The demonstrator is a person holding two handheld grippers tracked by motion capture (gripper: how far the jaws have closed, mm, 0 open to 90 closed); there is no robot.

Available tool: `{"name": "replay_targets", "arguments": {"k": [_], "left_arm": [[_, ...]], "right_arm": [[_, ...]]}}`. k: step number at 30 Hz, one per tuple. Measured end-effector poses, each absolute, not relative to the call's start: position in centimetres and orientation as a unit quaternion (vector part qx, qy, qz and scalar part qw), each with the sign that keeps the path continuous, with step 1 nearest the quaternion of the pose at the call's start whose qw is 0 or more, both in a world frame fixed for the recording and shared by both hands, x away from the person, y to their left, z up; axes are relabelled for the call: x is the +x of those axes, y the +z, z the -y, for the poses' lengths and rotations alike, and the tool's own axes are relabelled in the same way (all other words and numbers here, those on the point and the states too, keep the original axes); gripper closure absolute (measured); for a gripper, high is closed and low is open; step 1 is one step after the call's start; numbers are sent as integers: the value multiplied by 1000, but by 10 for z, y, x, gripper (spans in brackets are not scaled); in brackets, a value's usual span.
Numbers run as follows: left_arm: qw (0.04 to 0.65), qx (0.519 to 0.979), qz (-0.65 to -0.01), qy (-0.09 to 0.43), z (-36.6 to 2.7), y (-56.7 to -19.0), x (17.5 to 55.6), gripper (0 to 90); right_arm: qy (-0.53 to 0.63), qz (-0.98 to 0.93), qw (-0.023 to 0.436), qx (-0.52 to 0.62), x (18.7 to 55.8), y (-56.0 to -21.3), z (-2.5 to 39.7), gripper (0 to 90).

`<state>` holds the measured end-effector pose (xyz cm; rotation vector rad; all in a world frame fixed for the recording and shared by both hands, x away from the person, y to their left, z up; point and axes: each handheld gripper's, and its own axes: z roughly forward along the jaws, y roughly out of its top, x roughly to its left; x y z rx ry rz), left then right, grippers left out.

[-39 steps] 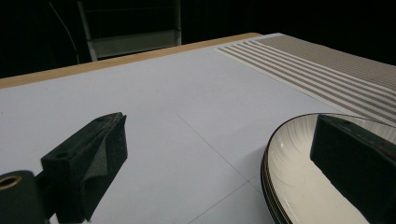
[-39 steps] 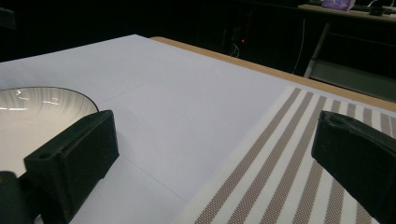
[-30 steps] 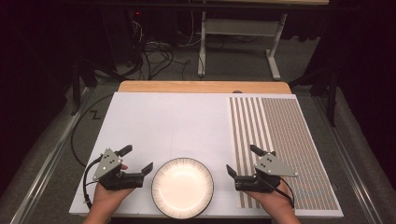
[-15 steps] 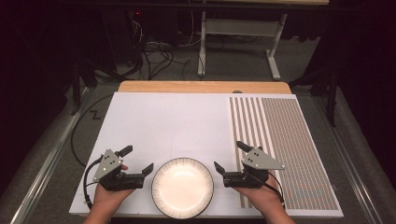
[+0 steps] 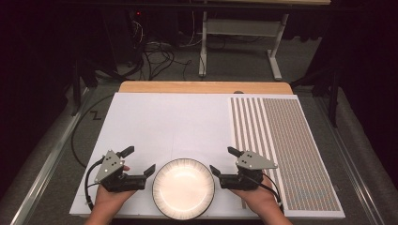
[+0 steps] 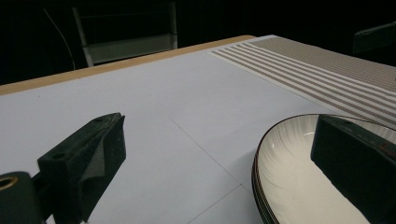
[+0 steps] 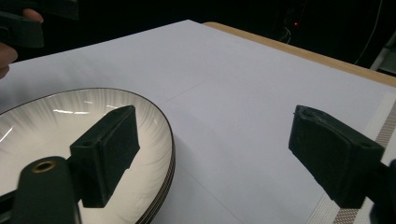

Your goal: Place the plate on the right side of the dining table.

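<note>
Plate (image 5: 183, 188) near edge cut off, flanked by left gripper (image 5: 138, 162), right gripper (image 5: 225, 161)

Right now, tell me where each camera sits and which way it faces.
High view: above the near edge, looking forward and down; both hands, left gripper, right gripper.
Left gripper view: rides the left gripper, looks across the table; its jaws spread.
Right gripper view: rides the right gripper, looks toward the left hand.
Both share the plate.

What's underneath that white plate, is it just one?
Rims of more plates show stacked beneath the top plate, all on the white sheet. Whatever lies under the stack's middle is covered.
</note>
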<state>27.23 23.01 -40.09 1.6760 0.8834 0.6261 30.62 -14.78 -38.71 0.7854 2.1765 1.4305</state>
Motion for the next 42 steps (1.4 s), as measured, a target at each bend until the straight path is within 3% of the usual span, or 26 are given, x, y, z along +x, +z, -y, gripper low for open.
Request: {"name": "replay_targets", "arguments": {"k": [5,10,17,18,20,26,35,42], "left_arm": [[542,709,-369,261,-228,-401,272,36],[543,708,-366,264,-226,-400,269,36],[543,712,-361,258,-223,-399,269,34],[543,713,-362,257,-222,-399,268,33],[542,715,-360,255,-222,-398,268,33],[547,711,-359,256,-221,-396,265,33],[552,708,-359,256,-220,-396,264,32],[550,705,-364,260,-221,-397,264,28]], "right_arm": [[513,-789,203,272,303,-388,150,293],[505,-801,182,265,298,-389,155,458],[500,-811,161,259,294,-391,158,563],[500,-814,154,254,294,-391,158,631],[501,-817,148,244,292,-391,158,674],[494,-824,151,234,288,-390,156,715],[480,-837,125,231,288,-392,157,900],[457,-857,95,220,289,-393,155,900]]}}
